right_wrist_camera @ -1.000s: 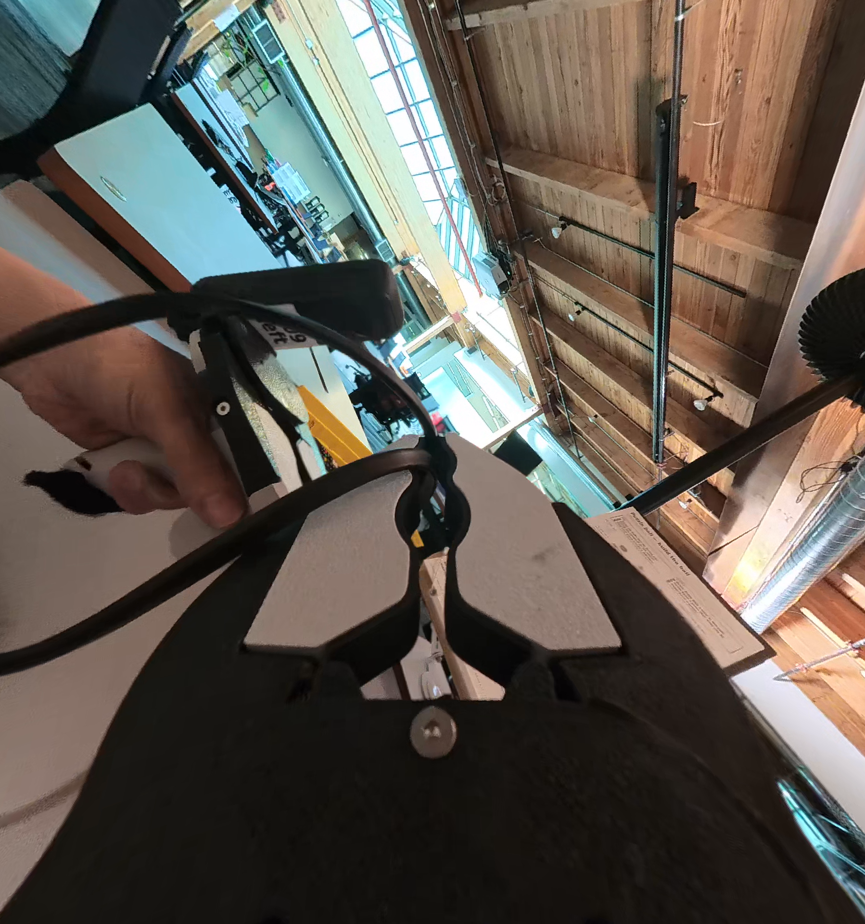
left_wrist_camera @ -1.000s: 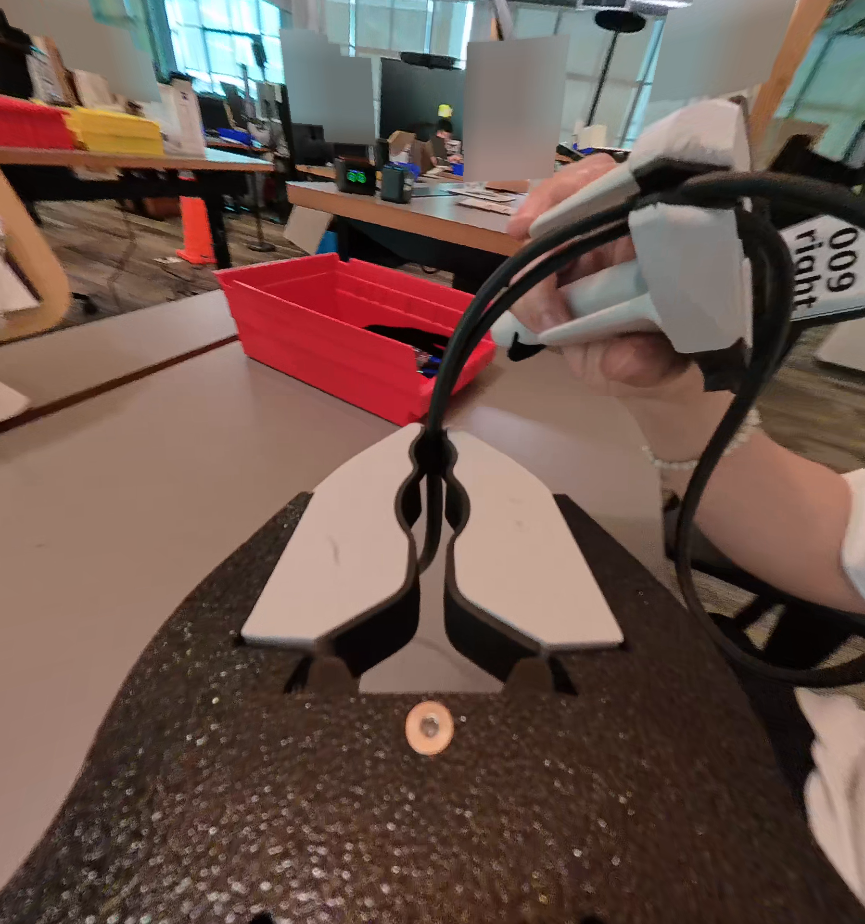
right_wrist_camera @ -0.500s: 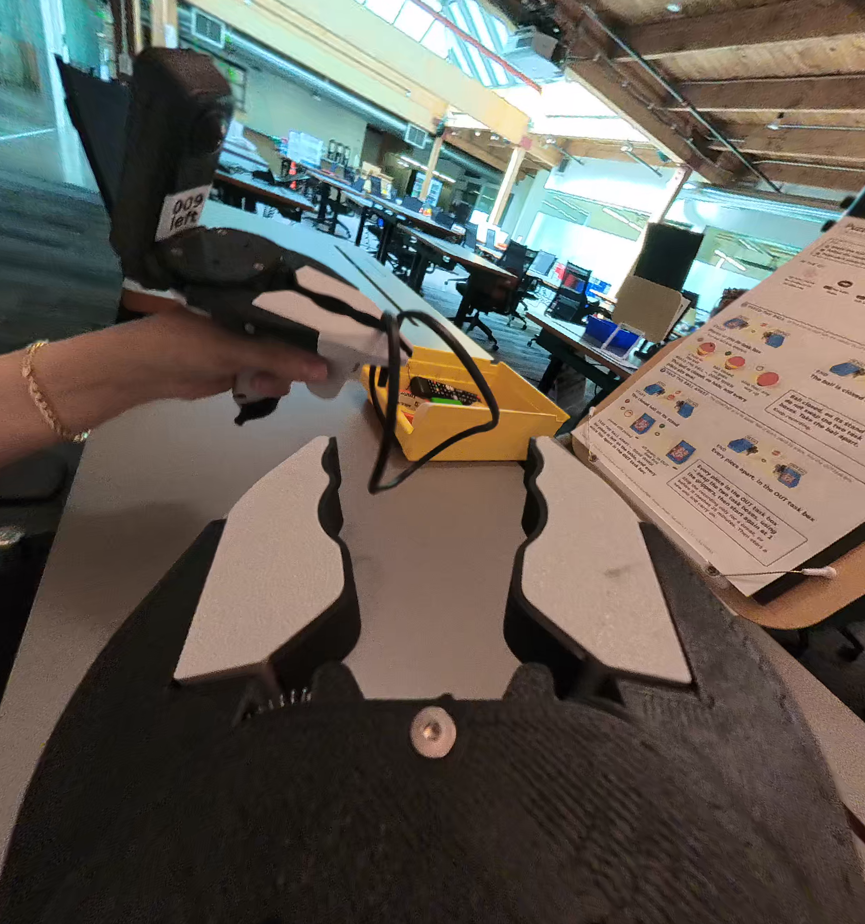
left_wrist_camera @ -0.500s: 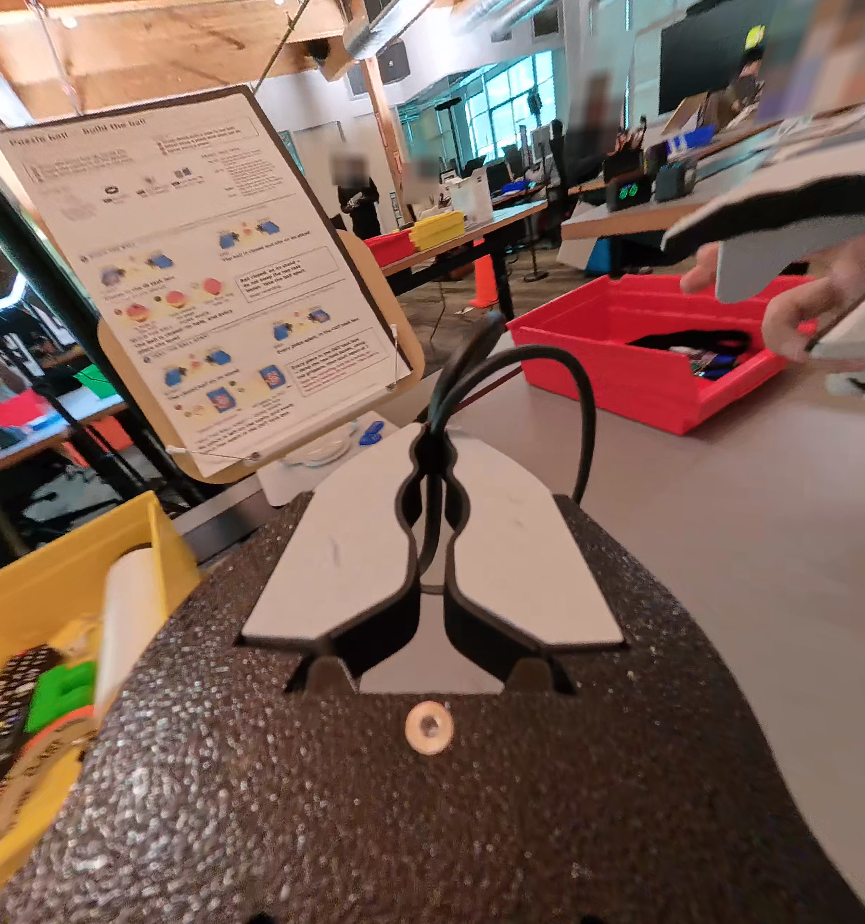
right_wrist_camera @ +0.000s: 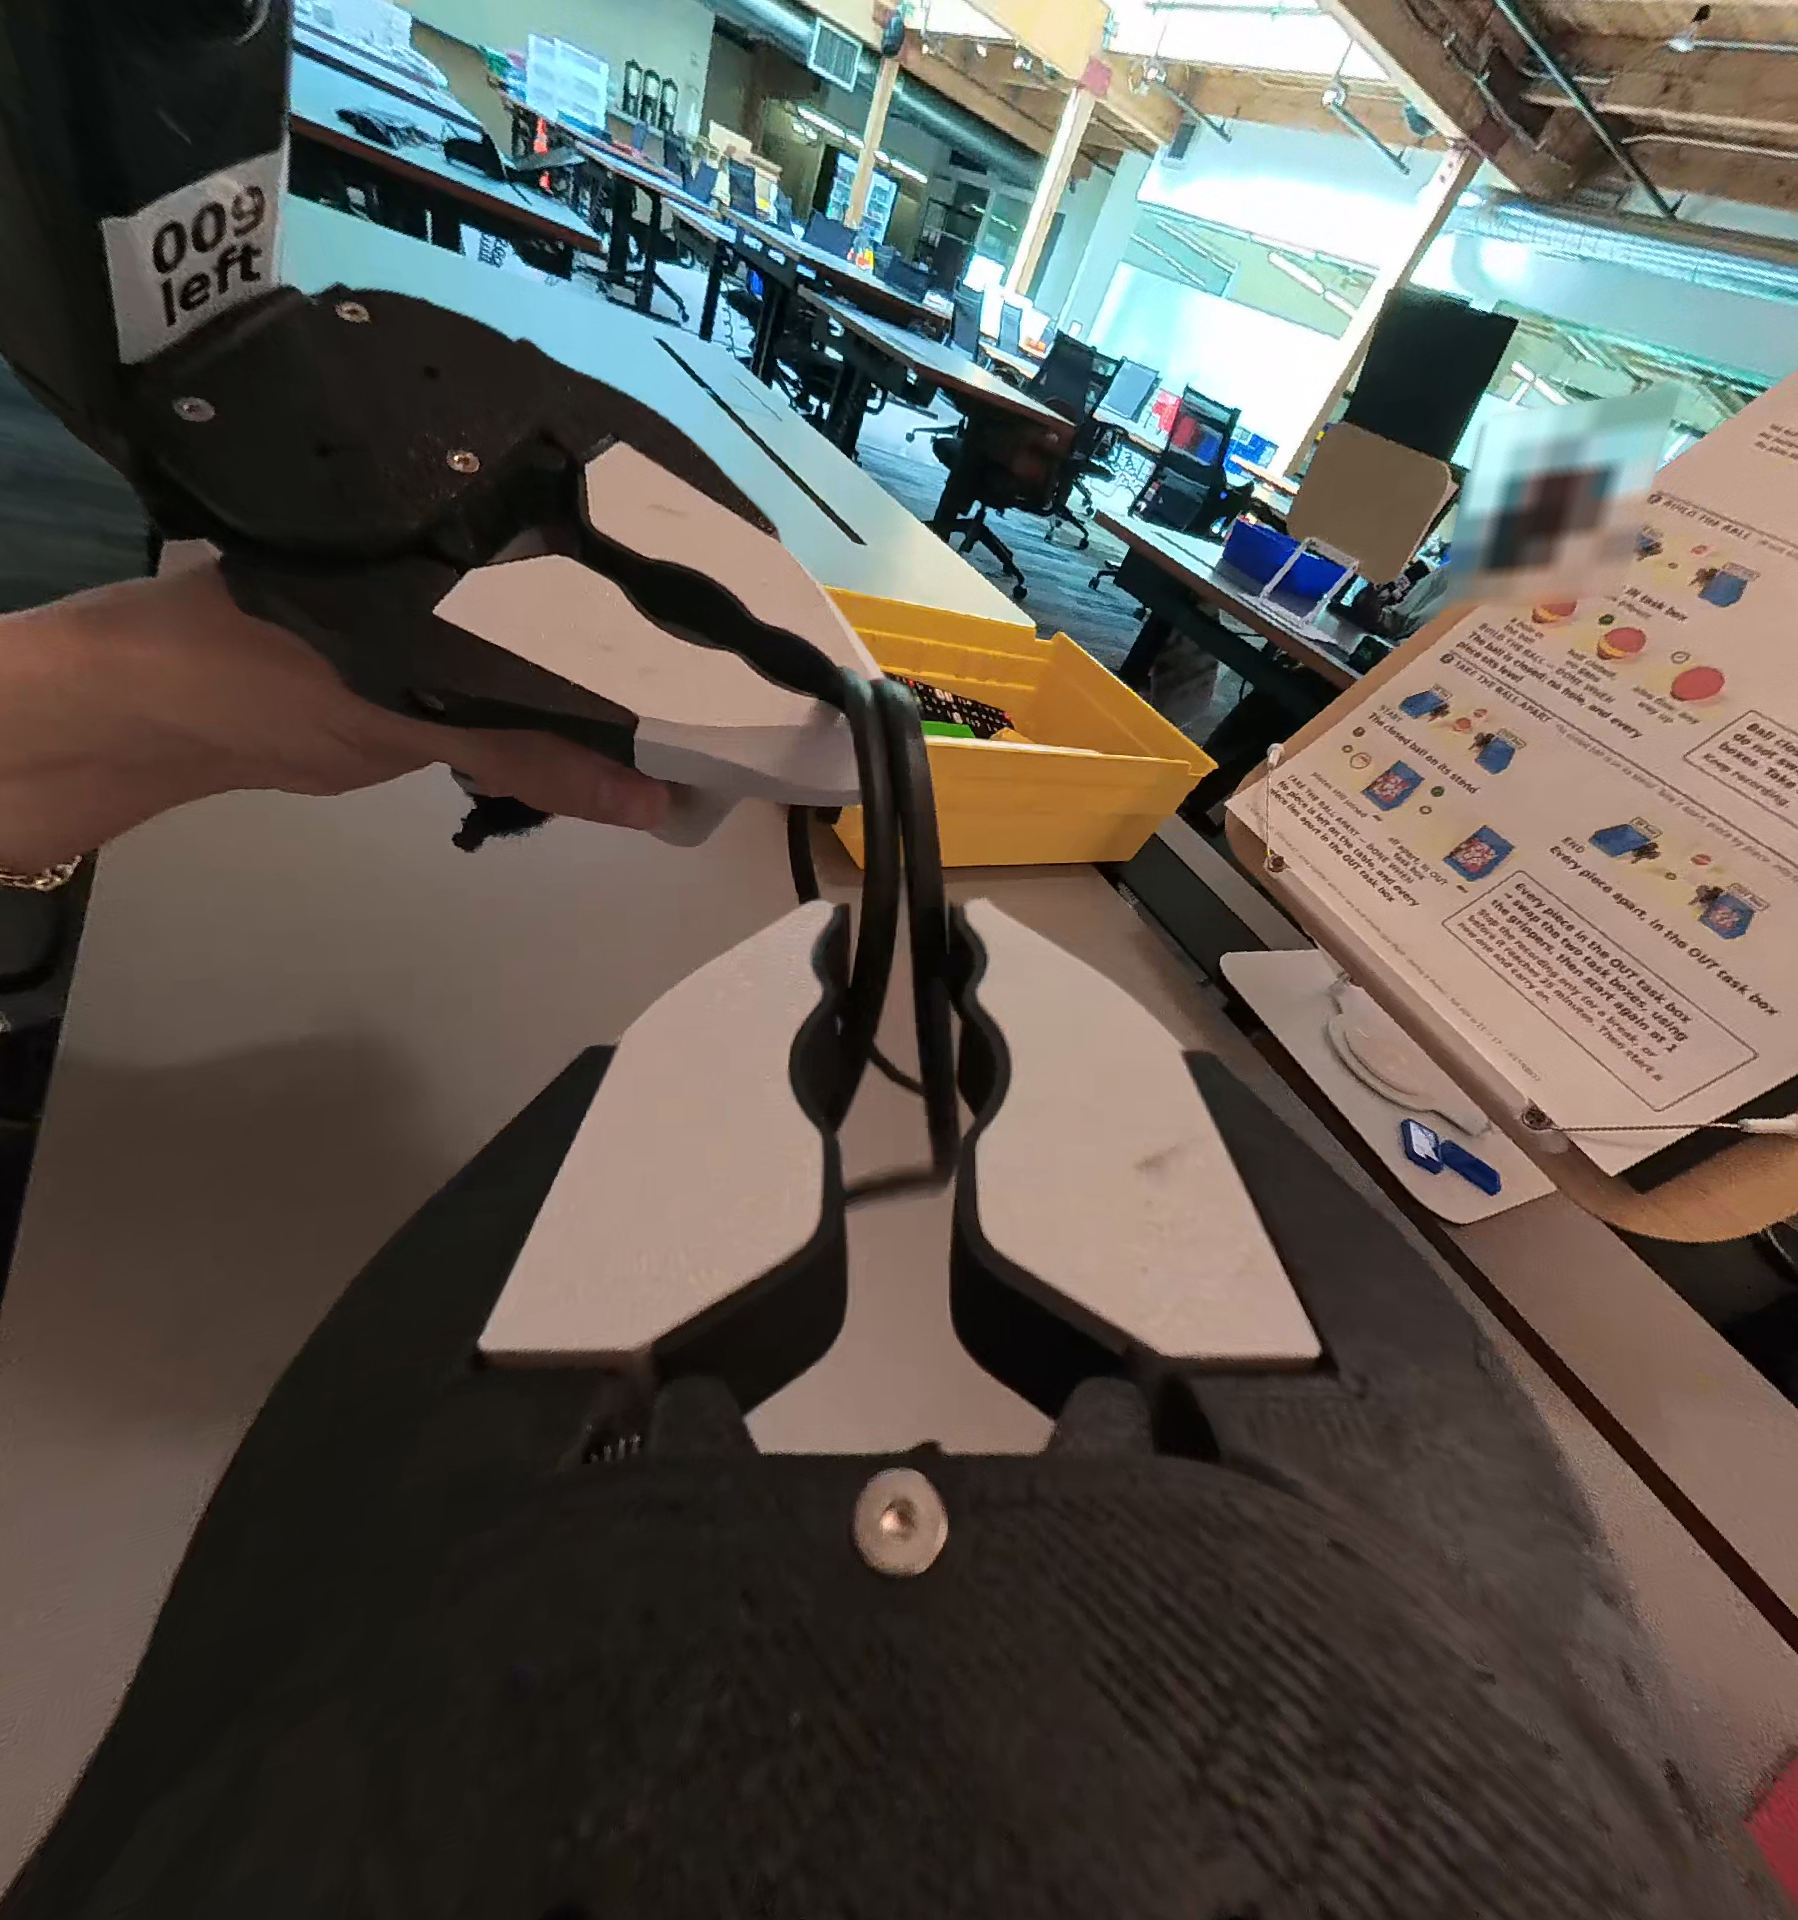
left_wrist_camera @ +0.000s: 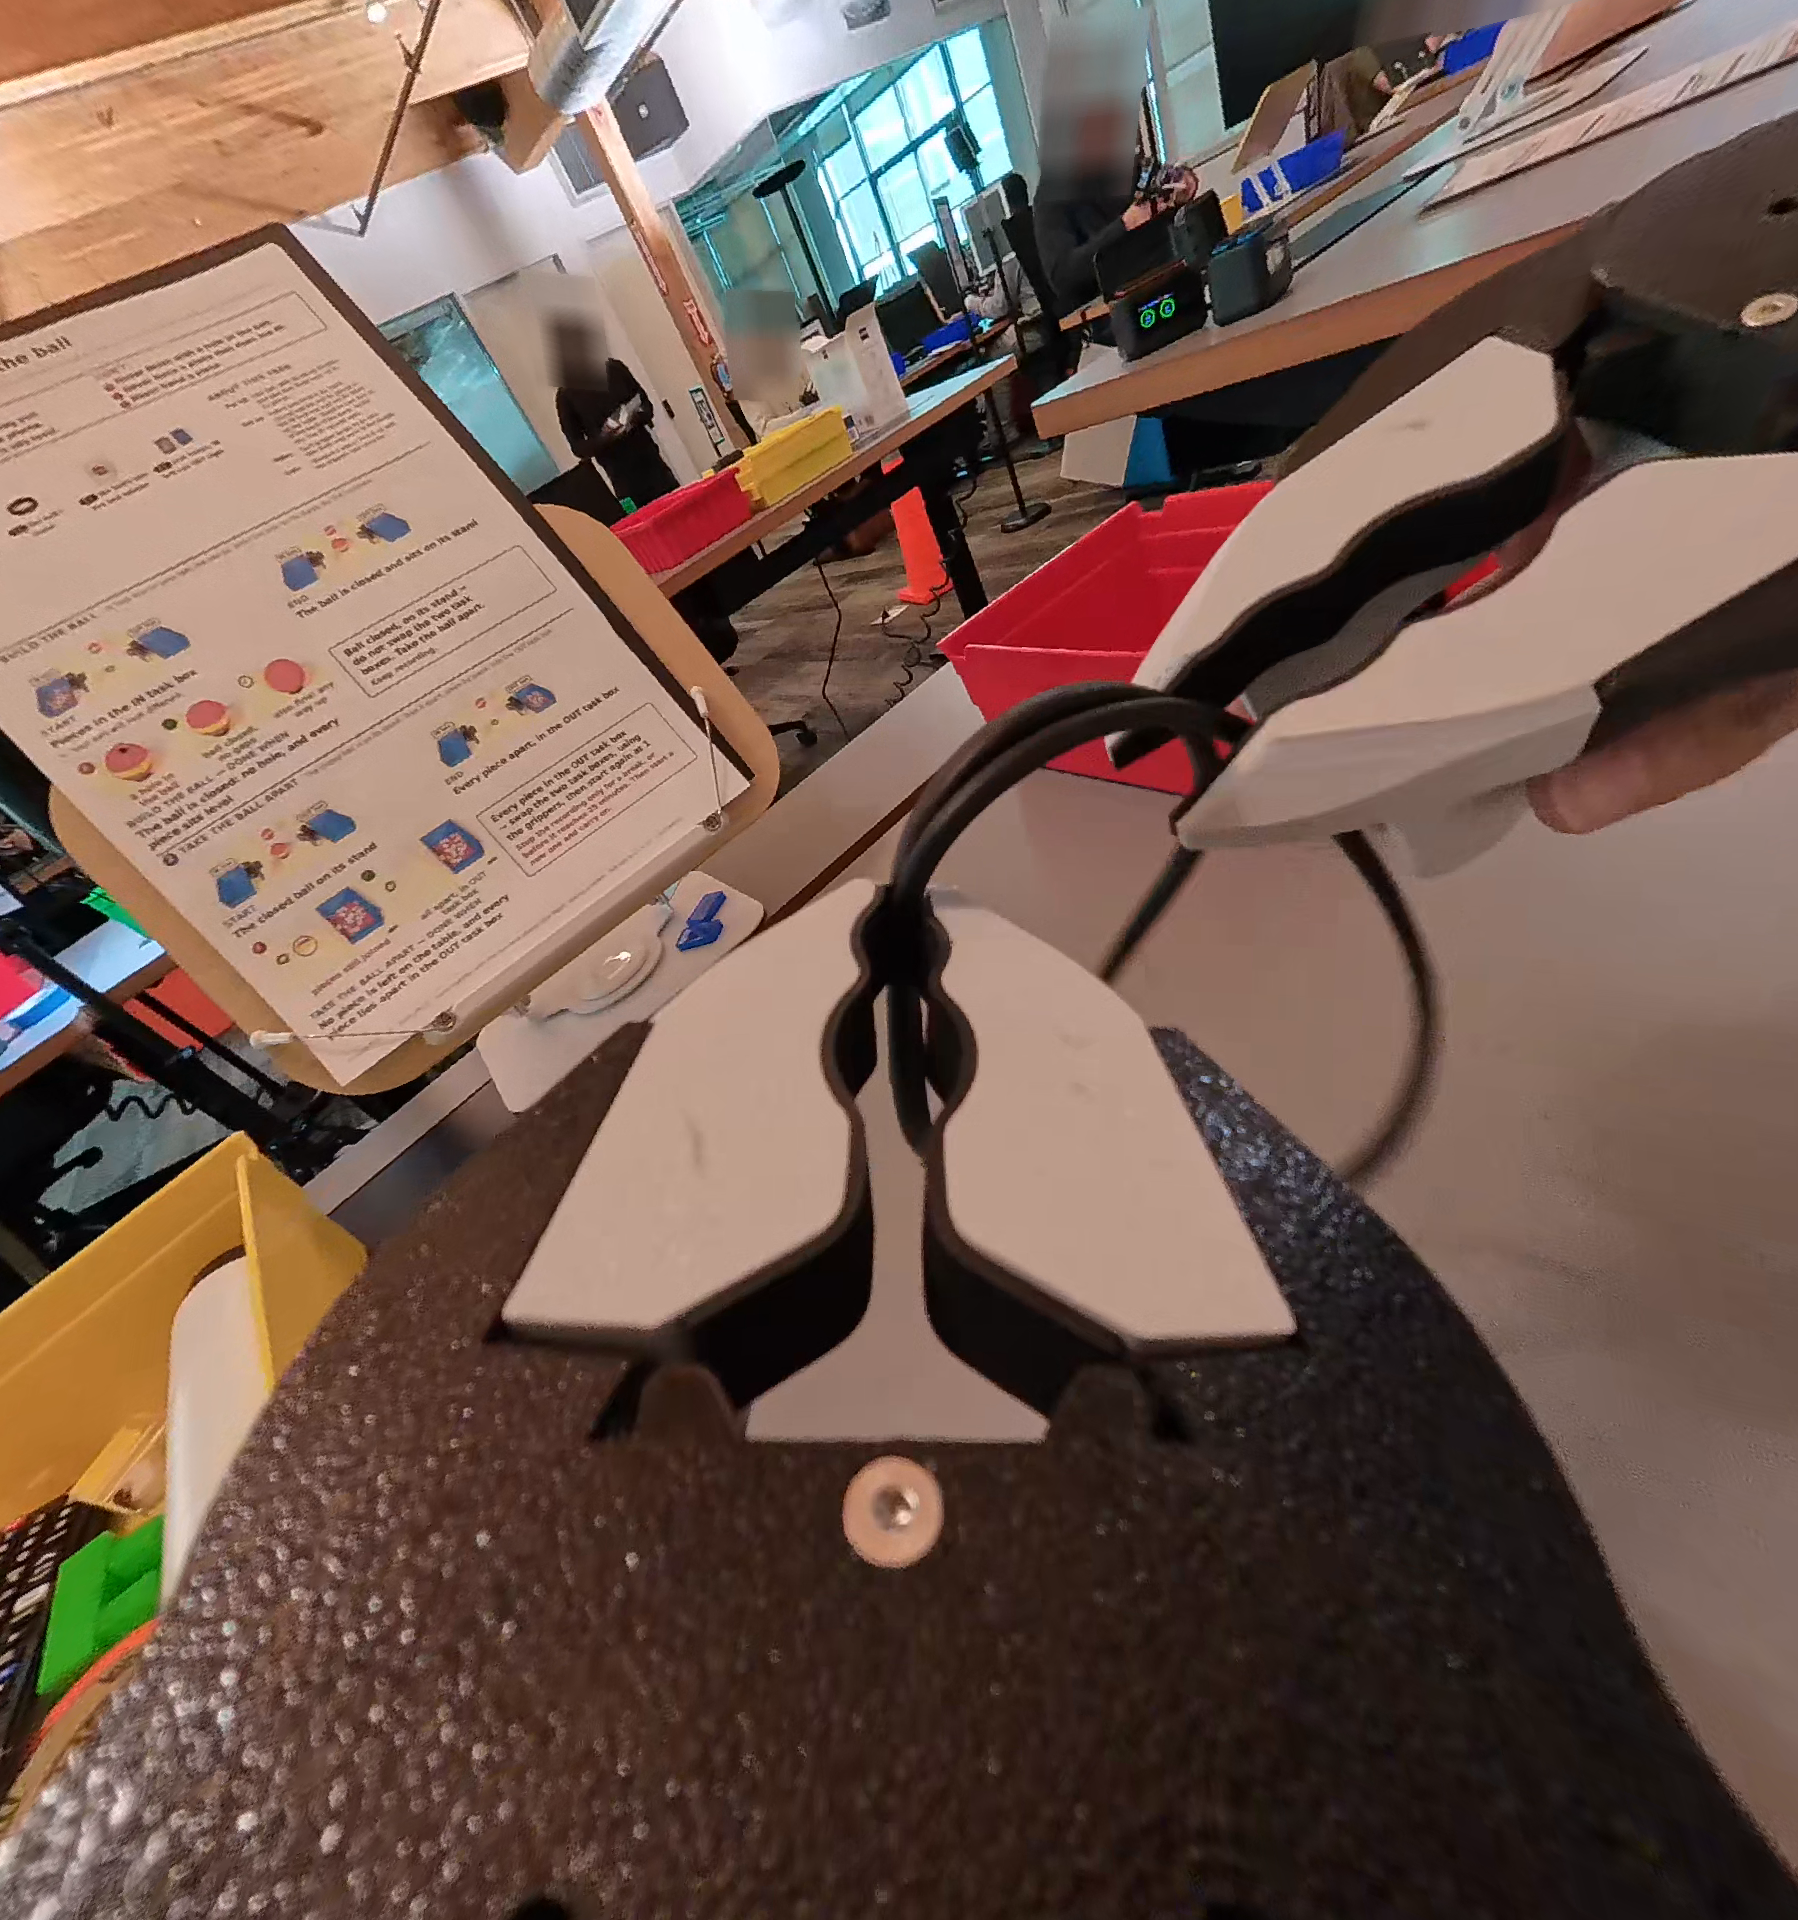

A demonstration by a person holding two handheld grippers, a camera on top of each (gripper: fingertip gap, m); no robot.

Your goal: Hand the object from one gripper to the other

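Observation:
A black cable loop (left_wrist_camera: 1030, 727) hangs in the air between my two grippers. My left gripper (left_wrist_camera: 900, 904) is shut on one part of the loop at its fingertips. My right gripper (left_wrist_camera: 1186, 748) comes in from the upper right, and the cable runs in between its fingers. In the right wrist view my right gripper (right_wrist_camera: 900, 914) is shut around two strands of the cable (right_wrist_camera: 879, 831). My left gripper (right_wrist_camera: 848, 748) is at the upper left there, with the loop hanging from its tips. Both are above the grey table (left_wrist_camera: 1601, 1143).
A yellow bin (right_wrist_camera: 1030, 790) with small parts stands behind the left gripper. A red bin (left_wrist_camera: 1061, 623) stands farther along the table. An instruction board on a stand (left_wrist_camera: 251, 644) rises at the table's far edge, with a small blue piece (left_wrist_camera: 703, 920) on its white base. My right fingertips sit around 5 centimetres from my left ones.
One second ago both grippers held the cable. Half a second ago my right gripper was open and apart from it. Now it has moved in and closed on the loop.

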